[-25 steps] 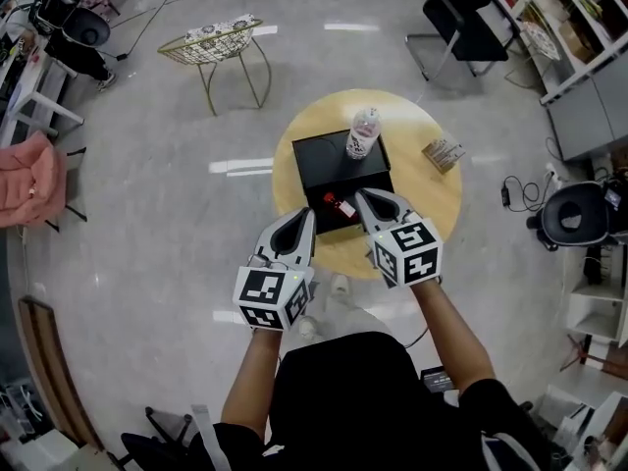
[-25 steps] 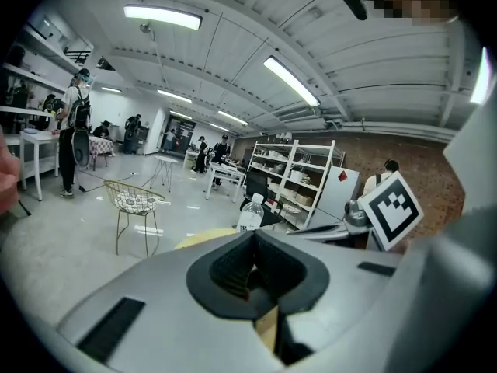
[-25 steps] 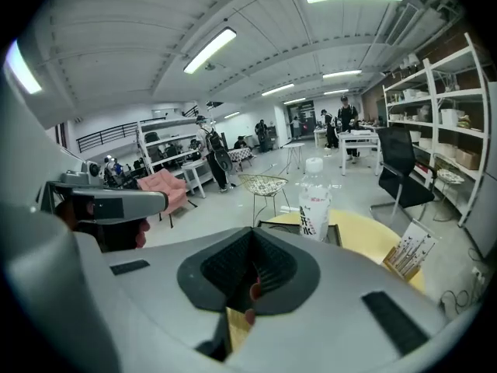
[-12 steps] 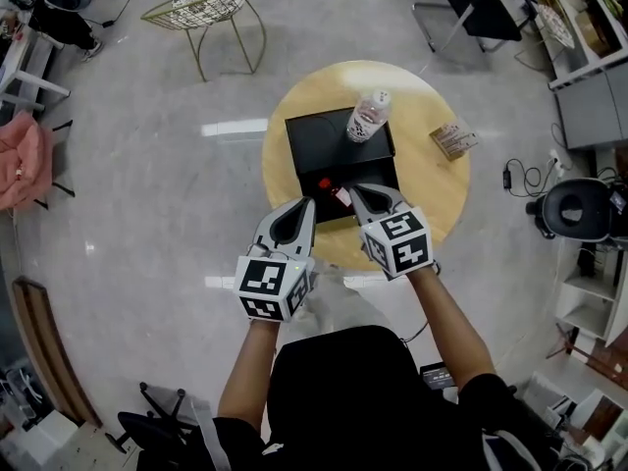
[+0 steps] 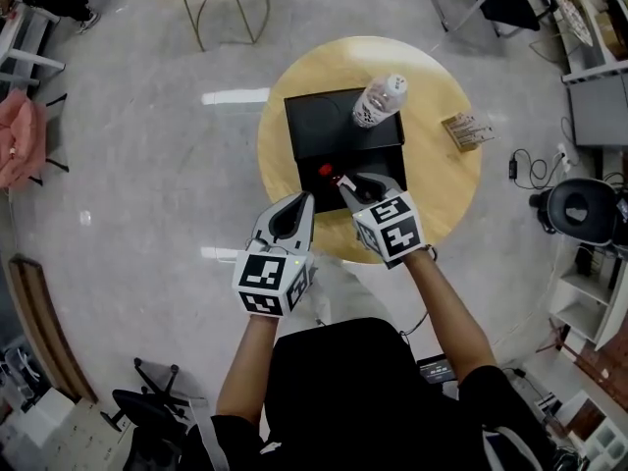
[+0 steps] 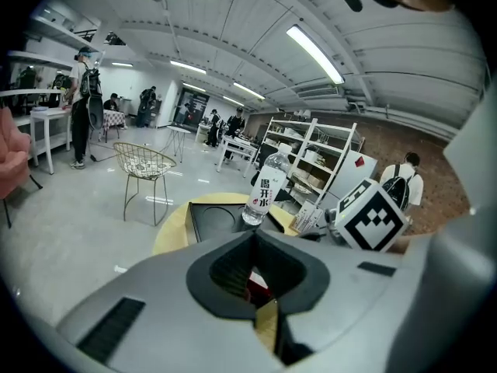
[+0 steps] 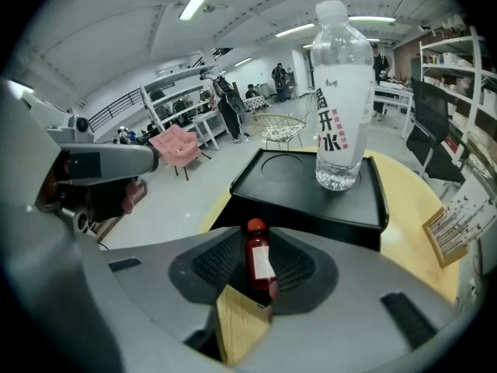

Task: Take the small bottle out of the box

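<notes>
At table's 6 o'clock edge: the right gripper (image 5: pixel 345 186) reaches over the rim of the table (image 5: pixel 442 180) into the box (image 5: pixel 324 130). The left gripper (image 5: pixel 304 202) hangs beside it at its 9 o'clock, short of the box.
Small bottle: red, with a white label, in the box's 6 o'clock end (image 5: pixel 330 174). I cannot tell whether it stands or lies there.
Right gripper: its jaws have just been opening and now stand narrowly apart. The right gripper view shows the small bottle lined up in their hollow, and no pad seems to press on it.
Left gripper: its jaws are together, with nothing between them.
Risk, narrow gap: a jaw tip could meet the small bottle's side instead of passing it, and would then push or tip it deeper into the box.
Risk, slip: the small bottle looks smooth and slim, so a grip high near the cap could let it swing or drop on the lift.
Risk, box: nothing holds the box down. If the small bottle sits snugly, the box may drag toward 6 o'clock.
Risk, water bottle: the water bottle (image 5: pixel 379 99) stands on the box at its 1 o'clock corner, and any jolt to the box could topple it.
</notes>
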The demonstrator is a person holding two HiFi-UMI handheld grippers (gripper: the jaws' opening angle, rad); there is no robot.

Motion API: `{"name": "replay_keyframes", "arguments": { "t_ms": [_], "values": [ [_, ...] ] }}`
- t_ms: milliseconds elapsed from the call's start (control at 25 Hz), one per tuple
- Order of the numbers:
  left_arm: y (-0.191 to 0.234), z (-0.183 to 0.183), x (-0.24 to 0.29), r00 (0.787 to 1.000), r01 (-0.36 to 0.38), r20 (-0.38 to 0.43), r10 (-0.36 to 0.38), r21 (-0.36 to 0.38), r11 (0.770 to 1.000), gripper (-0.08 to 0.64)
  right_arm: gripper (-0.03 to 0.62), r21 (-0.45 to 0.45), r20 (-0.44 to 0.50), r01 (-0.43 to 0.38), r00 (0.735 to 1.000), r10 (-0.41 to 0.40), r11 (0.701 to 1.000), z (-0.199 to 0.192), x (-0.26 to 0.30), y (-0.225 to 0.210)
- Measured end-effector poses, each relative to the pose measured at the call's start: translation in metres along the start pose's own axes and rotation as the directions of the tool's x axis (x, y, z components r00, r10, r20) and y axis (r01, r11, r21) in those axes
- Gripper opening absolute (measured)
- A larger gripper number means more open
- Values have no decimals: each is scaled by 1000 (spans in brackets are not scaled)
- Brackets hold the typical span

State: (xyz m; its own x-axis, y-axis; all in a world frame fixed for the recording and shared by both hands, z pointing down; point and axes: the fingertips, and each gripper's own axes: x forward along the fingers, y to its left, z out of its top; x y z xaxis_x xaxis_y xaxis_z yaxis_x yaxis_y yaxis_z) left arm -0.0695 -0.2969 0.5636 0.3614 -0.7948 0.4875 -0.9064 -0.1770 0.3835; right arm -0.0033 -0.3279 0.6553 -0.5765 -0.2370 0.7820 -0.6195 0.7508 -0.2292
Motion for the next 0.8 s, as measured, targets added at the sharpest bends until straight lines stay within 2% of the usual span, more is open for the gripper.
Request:
{"name": "replay_keyframes", "arguments": {
  "t_ms": [160,400,520,800],
  "values": [
    [7,-11,5,1000,-15,-17,14,-25,1000,11,129,-44,-51,4,999,-6,999,-11,18,-4],
    [18,-26,9,998,-46,-39,44,-49,998,11,238,-48,-135,-13,991,7,999,-27,41,-9],
    [23,-28,10,997,-61,-40,59,-54,997,11,272,-62,-173,-28,985,17,998,-31,52,-8],
    [36,-37,6,994,-98,-50,94,-84,992,11,293,-131,-272,-53,962,16,990,-47,74,-1]
  ]
}}
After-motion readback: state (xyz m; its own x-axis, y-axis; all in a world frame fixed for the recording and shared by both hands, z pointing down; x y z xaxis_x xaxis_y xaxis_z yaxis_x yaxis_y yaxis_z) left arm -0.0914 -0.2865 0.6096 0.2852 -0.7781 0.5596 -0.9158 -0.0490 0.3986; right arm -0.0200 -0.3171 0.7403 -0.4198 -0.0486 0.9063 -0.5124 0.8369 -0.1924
